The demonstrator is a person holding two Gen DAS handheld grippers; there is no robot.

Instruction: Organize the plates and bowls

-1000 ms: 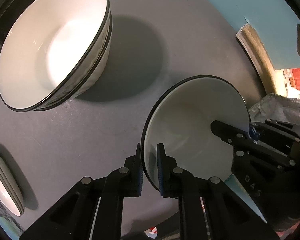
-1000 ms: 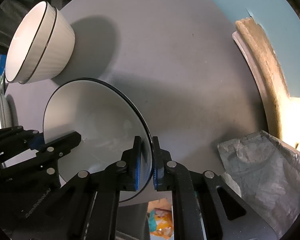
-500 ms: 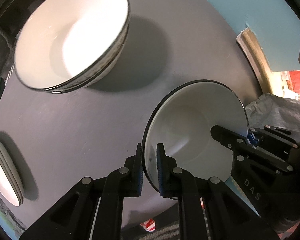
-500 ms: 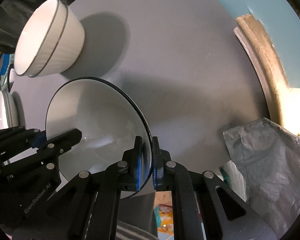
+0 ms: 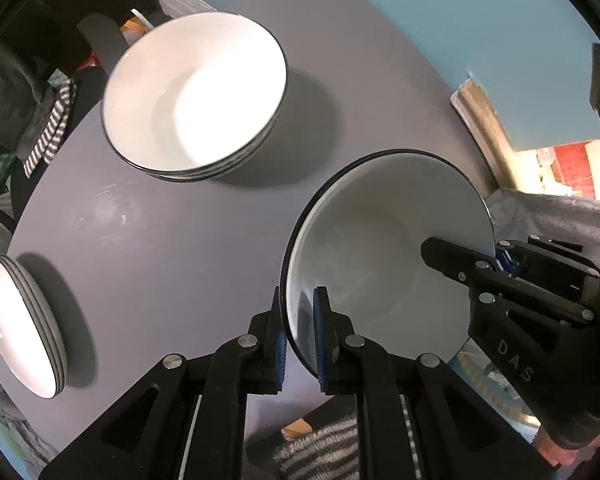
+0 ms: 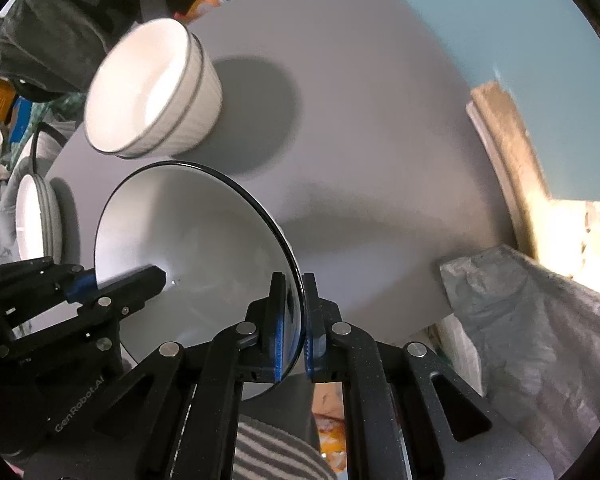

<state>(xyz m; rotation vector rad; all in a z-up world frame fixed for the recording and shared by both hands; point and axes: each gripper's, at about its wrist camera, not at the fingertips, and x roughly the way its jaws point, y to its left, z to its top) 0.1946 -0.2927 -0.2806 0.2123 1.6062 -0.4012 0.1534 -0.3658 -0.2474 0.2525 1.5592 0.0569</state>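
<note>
Both grippers hold one white bowl with a black rim (image 5: 384, 256), lifted above the grey round table (image 5: 160, 248). My left gripper (image 5: 300, 334) is shut on the bowl's near rim. My right gripper (image 6: 294, 330) is shut on the opposite rim of the same bowl (image 6: 196, 240); it shows at the right in the left wrist view (image 5: 500, 258). A stack of matching white bowls (image 5: 196, 92) stands on the table beyond. A stack of white plates (image 5: 20, 320) lies at the table's left edge.
The bowl stack (image 6: 152, 88) and the plates (image 6: 36, 220) also show in the right wrist view. A crumpled grey bag (image 6: 540, 332) lies off the table's right side. A teal wall (image 5: 420, 12) backs the table. Striped cloth (image 5: 48, 128) and clutter lie beyond the left edge.
Both grippers have risen with the bowl held between them; the table, the bowl stack and the plates now look smaller and farther below.
</note>
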